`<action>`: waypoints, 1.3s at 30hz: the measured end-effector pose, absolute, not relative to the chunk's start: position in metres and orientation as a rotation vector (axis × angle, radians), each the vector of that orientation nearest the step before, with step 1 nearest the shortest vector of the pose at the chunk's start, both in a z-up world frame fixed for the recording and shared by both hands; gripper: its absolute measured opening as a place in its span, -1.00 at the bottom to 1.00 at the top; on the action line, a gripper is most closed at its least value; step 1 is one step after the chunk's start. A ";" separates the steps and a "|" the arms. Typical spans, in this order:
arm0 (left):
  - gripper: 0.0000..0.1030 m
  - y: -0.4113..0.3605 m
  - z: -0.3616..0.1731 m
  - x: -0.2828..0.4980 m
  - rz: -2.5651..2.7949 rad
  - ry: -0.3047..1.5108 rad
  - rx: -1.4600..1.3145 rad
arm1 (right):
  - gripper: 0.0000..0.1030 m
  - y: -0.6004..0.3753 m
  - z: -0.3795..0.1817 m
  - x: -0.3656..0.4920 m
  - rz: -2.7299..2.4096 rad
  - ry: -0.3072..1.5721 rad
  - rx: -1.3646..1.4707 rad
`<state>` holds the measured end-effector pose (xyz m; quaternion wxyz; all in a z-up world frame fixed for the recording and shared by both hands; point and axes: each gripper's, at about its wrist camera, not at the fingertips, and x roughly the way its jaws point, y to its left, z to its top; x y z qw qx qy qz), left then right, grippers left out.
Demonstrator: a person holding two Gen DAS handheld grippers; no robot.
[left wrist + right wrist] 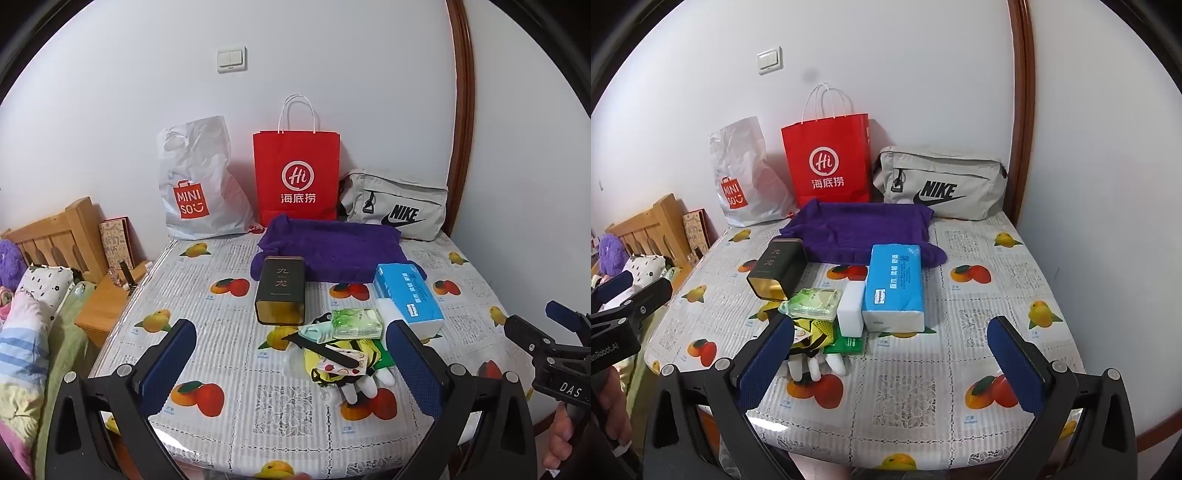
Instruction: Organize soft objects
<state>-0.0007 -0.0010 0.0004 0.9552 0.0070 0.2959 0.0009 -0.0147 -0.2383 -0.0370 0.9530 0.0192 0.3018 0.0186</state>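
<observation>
A purple towel [332, 251] [857, 229] lies at the back of the table. A blue tissue pack [408, 295] [894, 284] lies in front of it, with a white sponge block [851, 308] beside it. A green wet-wipe pack [356, 323] [812, 304] rests on a yellow plush toy [343, 365] [812, 354] with white legs. My left gripper [291, 365] is open above the near table, the toy between its fingers in view. My right gripper [901, 362] is open, right of the toy.
A dark tea tin [280, 291] [777, 267] lies on its side. A white Miniso bag [195, 184], a red paper bag [297, 177] and a grey Nike bag [395, 210] stand against the wall. A bed [33, 332] is at the left. The tablecloth [979, 295] has a fruit print.
</observation>
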 end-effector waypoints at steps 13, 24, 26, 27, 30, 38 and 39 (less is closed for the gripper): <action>1.00 -0.002 -0.003 -0.002 0.003 0.608 0.005 | 0.99 -0.239 -0.035 -0.018 0.044 0.616 0.047; 1.00 -0.002 -0.003 -0.003 0.001 0.608 0.006 | 0.99 -0.239 -0.033 -0.019 0.043 0.613 0.050; 1.00 -0.002 -0.003 -0.003 0.000 0.609 0.005 | 0.99 -0.239 -0.033 -0.019 0.045 0.614 0.050; 1.00 -0.002 -0.003 -0.003 0.001 0.609 0.006 | 0.99 -0.239 -0.034 -0.019 0.045 0.614 0.051; 1.00 -0.001 -0.003 -0.003 -0.001 0.608 0.006 | 0.99 -0.238 -0.034 -0.019 0.044 0.618 0.049; 1.00 -0.001 -0.002 -0.003 -0.001 0.609 0.007 | 0.99 -0.238 -0.034 -0.019 0.042 0.618 0.049; 1.00 -0.001 -0.002 -0.003 -0.001 0.608 0.006 | 0.99 -0.238 -0.034 -0.019 0.042 0.618 0.049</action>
